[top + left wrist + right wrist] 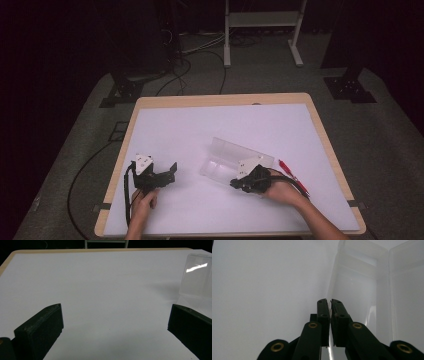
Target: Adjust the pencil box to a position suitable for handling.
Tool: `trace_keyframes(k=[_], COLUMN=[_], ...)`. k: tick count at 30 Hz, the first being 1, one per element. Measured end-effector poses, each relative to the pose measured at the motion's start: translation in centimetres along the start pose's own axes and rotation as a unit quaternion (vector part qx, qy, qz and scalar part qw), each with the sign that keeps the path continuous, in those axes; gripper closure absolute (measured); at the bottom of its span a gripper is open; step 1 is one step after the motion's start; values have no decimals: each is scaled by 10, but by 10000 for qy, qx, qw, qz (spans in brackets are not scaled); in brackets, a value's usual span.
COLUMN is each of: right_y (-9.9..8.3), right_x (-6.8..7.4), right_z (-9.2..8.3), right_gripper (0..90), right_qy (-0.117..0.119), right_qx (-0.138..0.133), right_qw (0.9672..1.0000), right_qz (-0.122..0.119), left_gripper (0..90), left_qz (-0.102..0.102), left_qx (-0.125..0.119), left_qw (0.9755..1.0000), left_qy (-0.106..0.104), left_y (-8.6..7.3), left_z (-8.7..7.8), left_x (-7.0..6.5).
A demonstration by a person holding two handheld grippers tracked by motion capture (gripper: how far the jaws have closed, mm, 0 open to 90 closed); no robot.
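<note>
A clear plastic box (222, 159) with its lid raised lies open on the white mat (225, 125), right of centre. My right gripper (234, 183) is at the box's near corner. In the right gripper view its jaws (330, 301) are shut on the thin edge of the clear box's wall (362, 285). My left gripper (172, 172) rests on the mat at the left, pointing right toward the box. Its jaws stand wide apart (115, 317) with nothing between them, and the clear box (197, 275) stands off to the far right.
A red pen (286, 166) lies on the mat just right of the box, beside my right hand. The wooden table rim (220, 100) frames the mat. Beyond it, cables (175, 75) cross the grey floor, and a white metal frame (260, 20) stands at the back.
</note>
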State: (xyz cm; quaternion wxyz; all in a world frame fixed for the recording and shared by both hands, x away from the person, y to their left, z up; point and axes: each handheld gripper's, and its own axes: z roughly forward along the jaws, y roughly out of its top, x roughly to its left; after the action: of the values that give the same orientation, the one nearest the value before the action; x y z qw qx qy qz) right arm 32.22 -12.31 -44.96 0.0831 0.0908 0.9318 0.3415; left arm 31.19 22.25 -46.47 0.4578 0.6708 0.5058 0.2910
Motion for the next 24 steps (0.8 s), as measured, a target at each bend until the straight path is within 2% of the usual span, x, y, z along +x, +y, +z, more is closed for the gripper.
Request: trace_keyframes(k=[7, 17, 21, 24], right_y=[-2, -7, -9, -9], right_x=[0, 0, 0, 0], right_z=[2, 3, 2, 1], right_gripper=[852, 849, 789, 740], right_qy=[43, 91, 126, 52], right_qx=[-47, -103, -168, -159], right_qw=[9999, 9996, 9992, 9993], right_qz=[155, 236, 328, 326], left_gripper=[0, 0, 0, 0], left_qz=[25, -2, 2, 1], left_qx=[2, 2, 4, 6], left_qw=[10000, 10000, 10000, 10000], left_qy=[-5, -1, -3, 0], left_y=[0, 0, 0, 0], left_z=[0, 0, -1, -1], left_x=[0, 0, 0, 0])
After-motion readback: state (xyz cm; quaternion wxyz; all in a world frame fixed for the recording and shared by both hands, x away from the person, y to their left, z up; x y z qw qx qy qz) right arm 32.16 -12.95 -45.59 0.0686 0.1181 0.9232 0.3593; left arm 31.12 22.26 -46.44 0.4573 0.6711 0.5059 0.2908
